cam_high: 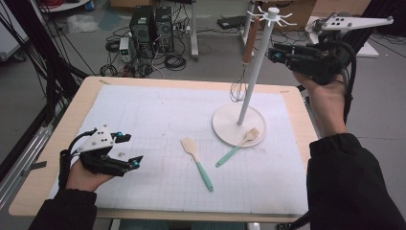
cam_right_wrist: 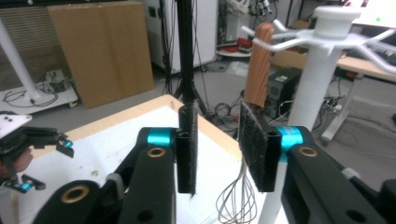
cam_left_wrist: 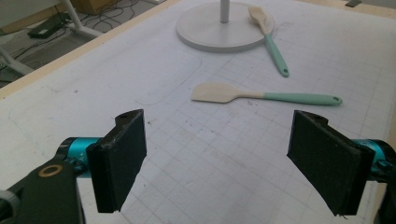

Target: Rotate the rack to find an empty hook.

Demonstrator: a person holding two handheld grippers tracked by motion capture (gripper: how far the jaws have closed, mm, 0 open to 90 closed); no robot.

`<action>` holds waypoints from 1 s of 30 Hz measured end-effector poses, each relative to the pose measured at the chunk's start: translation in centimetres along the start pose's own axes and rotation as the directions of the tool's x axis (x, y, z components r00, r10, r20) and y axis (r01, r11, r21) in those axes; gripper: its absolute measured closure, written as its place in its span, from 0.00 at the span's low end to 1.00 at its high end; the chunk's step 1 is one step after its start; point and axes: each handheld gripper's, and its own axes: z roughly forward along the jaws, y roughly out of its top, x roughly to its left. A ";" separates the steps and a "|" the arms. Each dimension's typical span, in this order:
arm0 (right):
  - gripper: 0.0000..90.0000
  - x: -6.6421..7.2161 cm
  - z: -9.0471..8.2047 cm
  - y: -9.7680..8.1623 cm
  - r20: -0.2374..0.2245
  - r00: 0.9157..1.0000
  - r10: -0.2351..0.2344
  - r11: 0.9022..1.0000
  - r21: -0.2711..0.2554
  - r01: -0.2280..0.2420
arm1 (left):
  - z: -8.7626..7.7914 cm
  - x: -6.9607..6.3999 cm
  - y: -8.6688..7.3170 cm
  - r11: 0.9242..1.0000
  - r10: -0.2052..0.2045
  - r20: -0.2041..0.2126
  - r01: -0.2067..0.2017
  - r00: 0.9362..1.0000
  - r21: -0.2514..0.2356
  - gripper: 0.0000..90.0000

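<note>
A white hook rack [cam_high: 256, 67] stands on a round base [cam_high: 225, 125] at the mat's back right. A whisk [cam_high: 249, 43] with a wooden handle hangs from one of its hooks. My right gripper [cam_high: 274, 52] is held high, level with the handle and just right of it. In the right gripper view its jaws [cam_right_wrist: 217, 144] are open a little with nothing between them; the whisk handle [cam_right_wrist: 259, 65] hangs just beyond. My left gripper [cam_high: 130, 149] rests at the mat's front left, open wide and empty [cam_left_wrist: 219, 163]. Two teal-handled spatulas lie on the mat: one [cam_high: 196, 160] mid-front, the other [cam_high: 237, 148] with its head on the base.
A white gridded mat [cam_high: 158, 115] covers the wooden table [cam_high: 43, 163]. Beyond the far edge the floor holds computer towers [cam_high: 152, 26] and tangled cables. A cardboard box [cam_right_wrist: 100, 51] stands in the background of the right gripper view.
</note>
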 end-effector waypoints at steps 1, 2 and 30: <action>0.71 0.1 0.0 -0.1 -0.003 1.000 -0.001 1.000 -0.002 0.001 | 0.0 0.0 0.0 1.000 -0.002 -0.002 0.002 1.000 0.001 0.22; 0.70 0.2 0.1 -0.2 -0.007 1.000 0.001 1.000 -0.003 -0.001 | -0.1 0.1 0.0 1.000 -0.001 -0.002 0.001 1.000 0.001 0.22; 0.60 1.6 1.6 -4.1 -0.058 0.998 0.009 0.999 0.050 -0.006 | -0.1 0.1 -0.1 1.000 0.002 -0.008 -0.002 1.000 0.007 0.22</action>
